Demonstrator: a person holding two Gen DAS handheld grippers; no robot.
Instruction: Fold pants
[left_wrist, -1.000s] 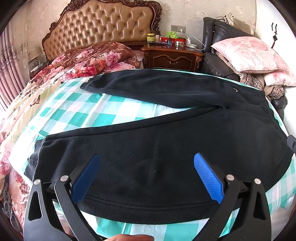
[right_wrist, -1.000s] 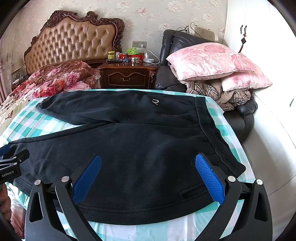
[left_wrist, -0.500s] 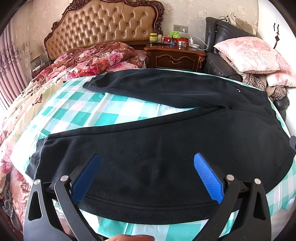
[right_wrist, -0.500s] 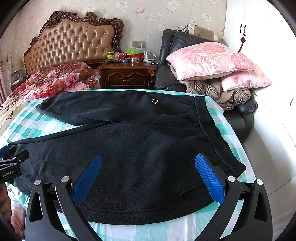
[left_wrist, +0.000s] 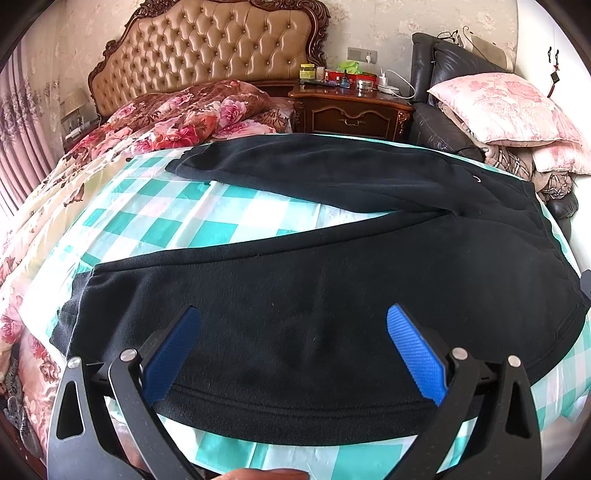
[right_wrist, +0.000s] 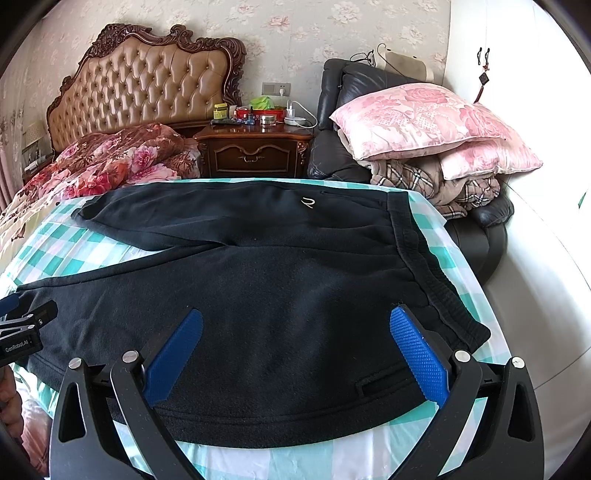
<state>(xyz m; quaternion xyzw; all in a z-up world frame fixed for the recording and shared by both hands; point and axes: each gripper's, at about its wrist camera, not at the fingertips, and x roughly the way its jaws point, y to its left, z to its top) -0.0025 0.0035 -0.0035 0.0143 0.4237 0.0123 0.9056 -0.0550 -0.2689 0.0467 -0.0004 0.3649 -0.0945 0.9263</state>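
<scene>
The black pants lie flat under both tongs; left gripper drifted slightly leftward — right gripper unmoved; both gaping, empty — folding not begun.

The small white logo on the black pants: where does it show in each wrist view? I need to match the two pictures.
Left wrist view: the white logo is a tiny mark at upper right, on the pants near the waistband.
Right wrist view: the white logo sits above centre, on the far leg's hip.
Shared landmark: the wooden nightstand beyond the pants.
</scene>
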